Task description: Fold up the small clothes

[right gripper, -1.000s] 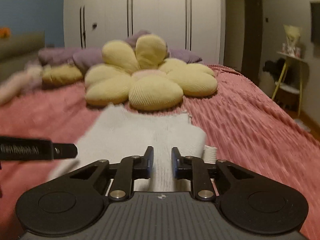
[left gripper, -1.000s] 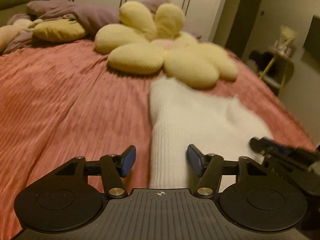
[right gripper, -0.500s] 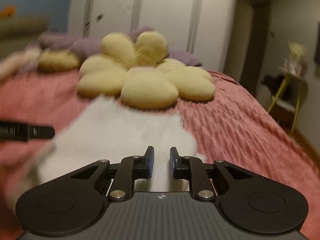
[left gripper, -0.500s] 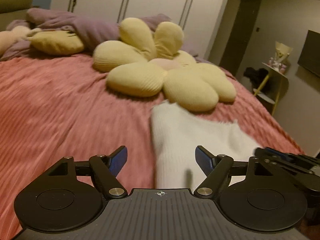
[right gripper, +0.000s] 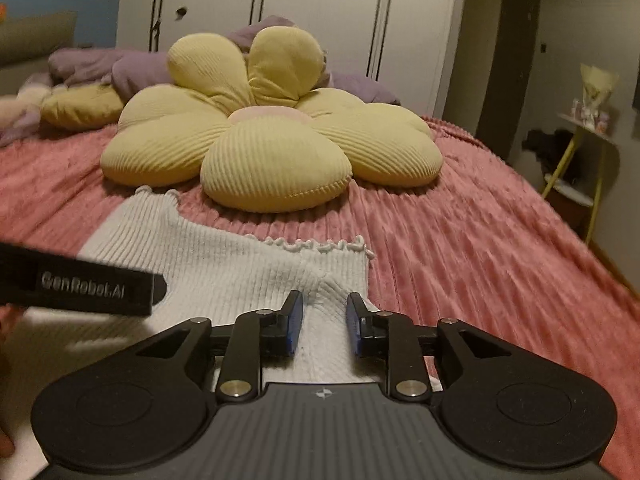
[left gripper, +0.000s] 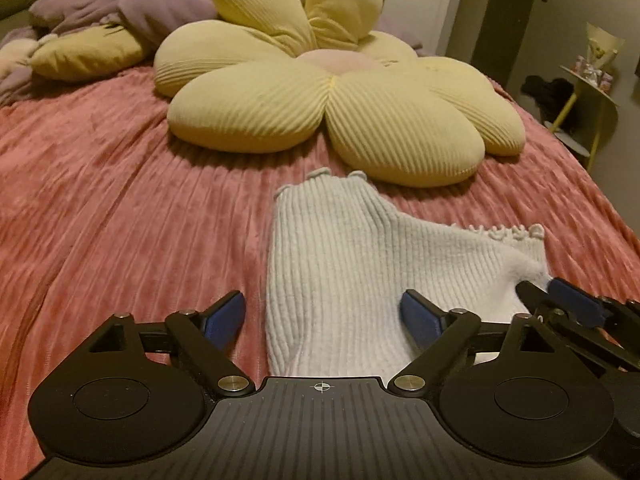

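On the pink ribbed bedspread (left gripper: 120, 208) lies a small white ribbed knit garment (left gripper: 336, 264), spread flat with frilly edges at its far end and along its right side. Just beyond it sits a big yellow flower-shaped cushion (left gripper: 320, 100), with purple bedding (left gripper: 132, 8) and a smaller yellow pillow (left gripper: 88, 54) further back by the white wardrobe doors (right gripper: 320, 20).

From the left wrist view, the left tongs (left gripper: 322, 316) stand wide apart, having just been opening, and grip nothing. The near left part of the garment lies between the 2 blue pads: the left pad (left gripper: 224, 318) is over bare bedspread just beside the garment's left edge, and the right pad (left gripper: 420, 320) is over the knit itself. Neither pad presses the cloth.

From the right wrist view, the right tongs (right gripper: 322, 326) are parted only a little, having just been opening too. A raised ridge of the white knit runs up between their blue pads (right gripper: 294, 328), with a small gap showing on each side, so the cloth sits between them without being pinched. In the left view the right tongs come in at the lower right, their tips at the garment's near right corner. In the right view the left tongs cross in from the left edge, over the garment's left half.

A yellow-legged side table (right gripper: 588, 160) stands off to the right of the bed.
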Tool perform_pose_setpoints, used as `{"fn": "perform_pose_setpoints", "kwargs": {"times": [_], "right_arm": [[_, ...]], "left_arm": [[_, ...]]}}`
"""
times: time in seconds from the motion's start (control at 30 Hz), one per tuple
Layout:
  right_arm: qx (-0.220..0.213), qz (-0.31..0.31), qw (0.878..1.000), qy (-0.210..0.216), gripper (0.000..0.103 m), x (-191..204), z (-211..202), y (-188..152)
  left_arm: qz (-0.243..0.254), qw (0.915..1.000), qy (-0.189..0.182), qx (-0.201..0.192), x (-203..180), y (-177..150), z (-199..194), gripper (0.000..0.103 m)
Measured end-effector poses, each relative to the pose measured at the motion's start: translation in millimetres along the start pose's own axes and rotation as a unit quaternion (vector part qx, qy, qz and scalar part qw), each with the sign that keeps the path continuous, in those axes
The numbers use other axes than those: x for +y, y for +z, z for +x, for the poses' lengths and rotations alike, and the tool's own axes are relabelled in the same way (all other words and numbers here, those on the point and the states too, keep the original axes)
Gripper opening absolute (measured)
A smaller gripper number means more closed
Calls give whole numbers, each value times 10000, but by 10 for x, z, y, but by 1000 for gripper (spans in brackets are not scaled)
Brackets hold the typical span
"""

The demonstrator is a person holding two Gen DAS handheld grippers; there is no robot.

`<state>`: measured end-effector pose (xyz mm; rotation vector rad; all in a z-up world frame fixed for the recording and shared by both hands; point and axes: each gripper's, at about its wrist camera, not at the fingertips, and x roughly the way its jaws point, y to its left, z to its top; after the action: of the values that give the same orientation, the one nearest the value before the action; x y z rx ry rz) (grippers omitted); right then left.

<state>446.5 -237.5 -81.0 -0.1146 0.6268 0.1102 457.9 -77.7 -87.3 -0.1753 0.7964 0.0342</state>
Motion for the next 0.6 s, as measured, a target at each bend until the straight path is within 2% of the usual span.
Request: {"fn": "perform_pose_setpoints", "kwargs": {"times": [0.07, 0.1, 0.17, 0.3, 0.6], "right_arm": [[-2, 116, 9999, -30, 36, -52, 34, -7], [12, 185, 9998, -53, 38, -75, 52, -9], [54, 323, 9993, -152, 59, -116, 79, -9], [132, 475, 9986, -215, 65, -161, 124, -9], [119, 204, 9977, -641, 80, -53, 145, 4]], "left_arm": [[16, 10000, 36, -5, -2, -12, 29, 94], [65, 10000, 64, -29, -22, -9, 37, 95], [139, 9998, 113, -57, -49, -9, 53, 97], [180, 9997, 160, -30, -56, 9, 81, 99], [144, 9996, 233, 72, -31, 36, 123, 103]]}}
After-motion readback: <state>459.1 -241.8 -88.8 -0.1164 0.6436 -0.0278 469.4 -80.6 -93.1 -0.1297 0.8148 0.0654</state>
